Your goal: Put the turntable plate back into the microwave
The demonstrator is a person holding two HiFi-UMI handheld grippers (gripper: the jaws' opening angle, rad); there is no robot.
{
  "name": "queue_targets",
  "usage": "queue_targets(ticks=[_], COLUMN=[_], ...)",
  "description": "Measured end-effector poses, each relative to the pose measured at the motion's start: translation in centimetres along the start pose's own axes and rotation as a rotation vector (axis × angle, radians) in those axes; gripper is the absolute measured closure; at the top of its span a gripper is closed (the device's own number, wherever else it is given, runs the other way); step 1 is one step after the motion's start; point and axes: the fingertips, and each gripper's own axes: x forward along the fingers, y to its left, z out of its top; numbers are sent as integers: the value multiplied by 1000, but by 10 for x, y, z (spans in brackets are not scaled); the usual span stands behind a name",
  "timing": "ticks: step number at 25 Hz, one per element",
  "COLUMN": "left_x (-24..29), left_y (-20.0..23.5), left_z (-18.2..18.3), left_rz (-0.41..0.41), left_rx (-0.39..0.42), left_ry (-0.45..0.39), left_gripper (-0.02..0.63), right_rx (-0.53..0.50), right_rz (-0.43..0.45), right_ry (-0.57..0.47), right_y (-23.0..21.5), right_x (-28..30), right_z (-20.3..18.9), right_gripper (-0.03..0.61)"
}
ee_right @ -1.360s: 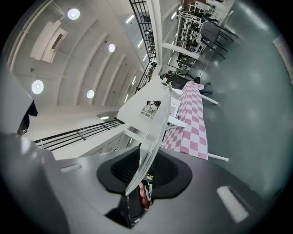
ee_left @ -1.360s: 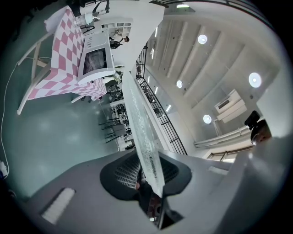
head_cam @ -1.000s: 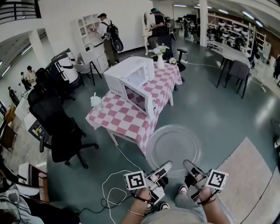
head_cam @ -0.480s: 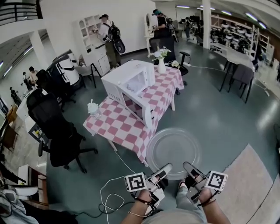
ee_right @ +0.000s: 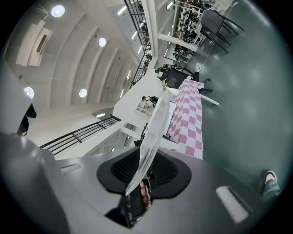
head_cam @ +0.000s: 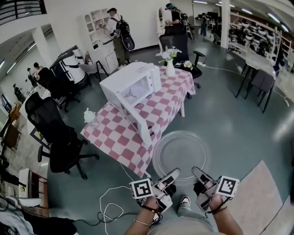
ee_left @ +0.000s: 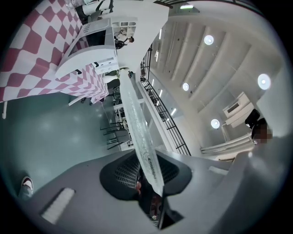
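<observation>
Beside a checkered table point(head_cam: 115, 137) (microwave point(head_cam: 131, 85) atop), teal floor point(head_cam: 229, 119) spreads.

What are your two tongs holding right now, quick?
Left tongs: closed on the near rim of the glass turntable plate.
Right tongs: closed on the same plate's near rim.

Large open indoor hall, fitted out as a lab or test workspace with a mock home corner. Evidence:
- Bare grey-green floor point(head_cam: 229, 114).
- Checked-cloth table point(head_cam: 138, 126) with microwave point(head_cam: 131, 87) at 11 o'clock.
- Office chairs point(head_cam: 55, 137) at 9 o'clock.
- White shelf point(head_cam: 97, 25) and people point(head_cam: 118, 28) wearing backpacks at 12 o'clock.
- Desks point(head_cam: 257, 57) at 2 o'clock.
- Balcony railing point(head_cam: 23, 8) at 10 o'clock.
- Round ceiling lights point(ee_left: 208, 40) overhead.
</observation>
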Motion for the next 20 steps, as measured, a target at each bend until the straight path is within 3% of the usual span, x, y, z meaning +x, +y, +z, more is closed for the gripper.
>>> queue_targets(ticks=[7, 11, 14, 20], left_x=[69, 101, 120, 149], left_y=[16, 26, 33, 48], left_z=[23, 36, 44, 54], left_rz=[14, 24, 51, 107], left_rx=[7, 0, -17, -46], left_ry=[-31, -54, -71, -87], left_gripper=[552, 552, 552, 552], right_rx=[16, 24, 7, 40], right_rz=[19, -31, 48, 70], right_ry=[36, 61, 72, 78], right_y=[-33, -58, -58, -79], right_x=[14, 19, 32, 41], right_z=[67, 98, 121, 150], right_gripper=[503, 503, 503, 503])
